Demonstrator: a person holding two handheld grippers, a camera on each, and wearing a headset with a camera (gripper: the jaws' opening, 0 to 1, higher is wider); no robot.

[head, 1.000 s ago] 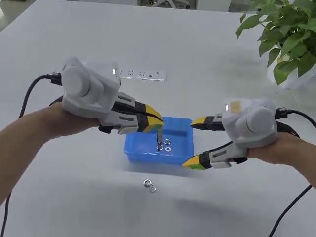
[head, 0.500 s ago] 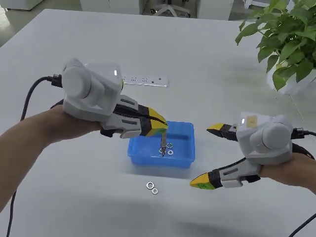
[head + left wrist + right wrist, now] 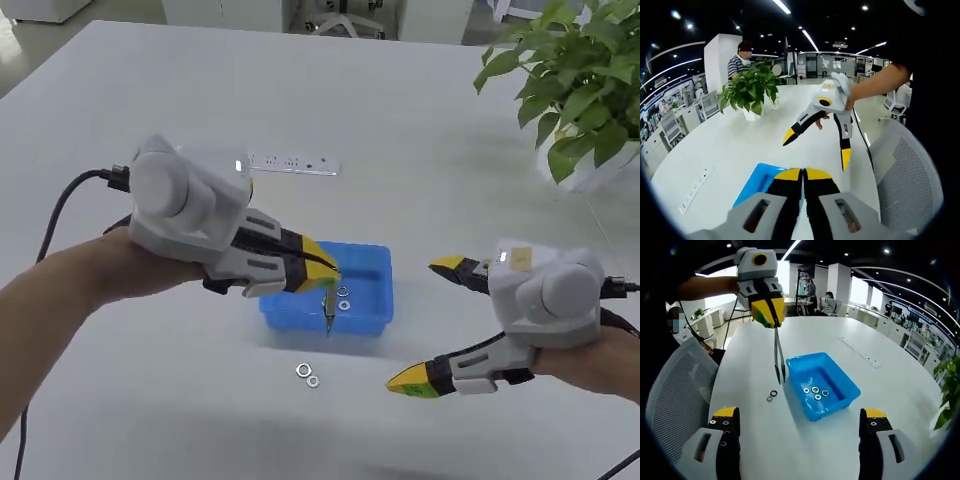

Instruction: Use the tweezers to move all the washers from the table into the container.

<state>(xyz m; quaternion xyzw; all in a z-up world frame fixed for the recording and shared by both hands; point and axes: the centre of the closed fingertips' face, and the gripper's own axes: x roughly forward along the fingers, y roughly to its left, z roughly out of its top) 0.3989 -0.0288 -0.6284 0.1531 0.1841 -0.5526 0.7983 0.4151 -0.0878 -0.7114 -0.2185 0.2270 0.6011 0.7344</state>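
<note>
My left gripper (image 3: pixel 325 268) is shut on a pair of metal tweezers (image 3: pixel 328 312) that hang point down at the near wall of the blue container (image 3: pixel 368 264). In the right gripper view the tweezers (image 3: pixel 779 357) hang from the left gripper (image 3: pixel 766 315), their tips just outside the container (image 3: pixel 840 377) and above two washers (image 3: pixel 771 395) lying on the table. Several washers (image 3: pixel 815 391) lie inside the container. The two loose washers (image 3: pixel 307 375) sit just in front of it. My right gripper (image 3: pixel 420 323) stands open to the right, holding nothing.
A white power strip (image 3: pixel 293 163) lies beyond the container. A potted plant (image 3: pixel 575 90) stands at the far right. A black cable (image 3: pixel 55 215) trails from the left gripper. A mesh chair (image 3: pixel 675 385) stands by the table's edge.
The tweezers have moved from over the container's middle to its near wall. My right gripper, still open, has drawn away from the container to the right and toward me.
</note>
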